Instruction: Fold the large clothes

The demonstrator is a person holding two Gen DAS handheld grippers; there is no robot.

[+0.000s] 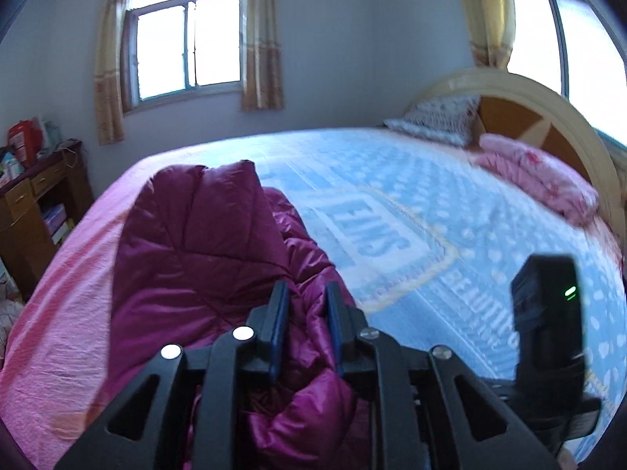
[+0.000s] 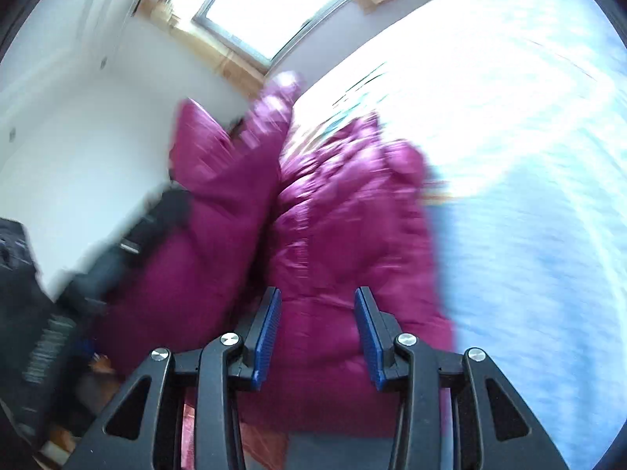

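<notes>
A magenta puffy jacket [image 1: 196, 243] lies bunched on the bed's near left part, one quilted panel standing up. My left gripper [image 1: 307, 290] is shut on a fold of it, and shiny fabric fills the narrow gap between the blue pads. In the blurred right wrist view the same jacket [image 2: 345, 215] rises ahead. My right gripper [image 2: 318, 293] holds a thick bunch of it between its pads. A black device with a green light [image 1: 548, 313] stands to the right of my left gripper.
The bed carries a blue patterned quilt [image 1: 431, 203] over a pink sheet [image 1: 58, 313]. A folded pink blanket [image 1: 537, 180] and a pillow [image 1: 439, 117] lie by the curved headboard [image 1: 548, 98]. A cluttered wooden desk [image 1: 31, 203] stands at the left, under a window.
</notes>
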